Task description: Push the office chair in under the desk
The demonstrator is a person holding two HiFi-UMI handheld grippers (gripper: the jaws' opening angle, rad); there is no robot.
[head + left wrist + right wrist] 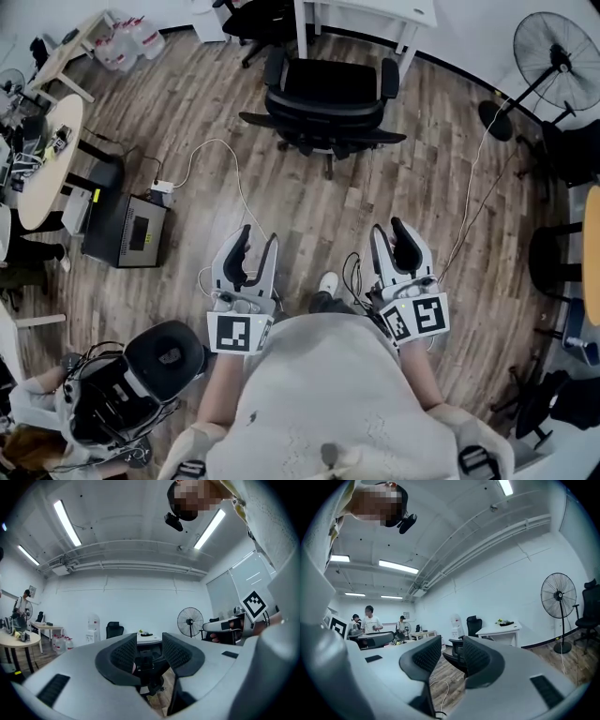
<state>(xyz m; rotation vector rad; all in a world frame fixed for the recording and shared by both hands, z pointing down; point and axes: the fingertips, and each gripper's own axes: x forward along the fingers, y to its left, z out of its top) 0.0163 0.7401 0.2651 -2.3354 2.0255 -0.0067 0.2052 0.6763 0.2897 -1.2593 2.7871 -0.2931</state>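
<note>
The floor [281, 216] is matt wood plank with visible grain. The office chair [326, 94], upper centre, is matt black, its seat cloth-like, its armrests smooth plastic. The desk [375, 9] above it is smooth white. The left gripper [255, 242] and right gripper [392, 230] have pale matt plastic shells; their pads [123, 654] are black and finely ribbed.

desk [375, 11] cut by top edge, fan [559, 52] clipped at right
</note>
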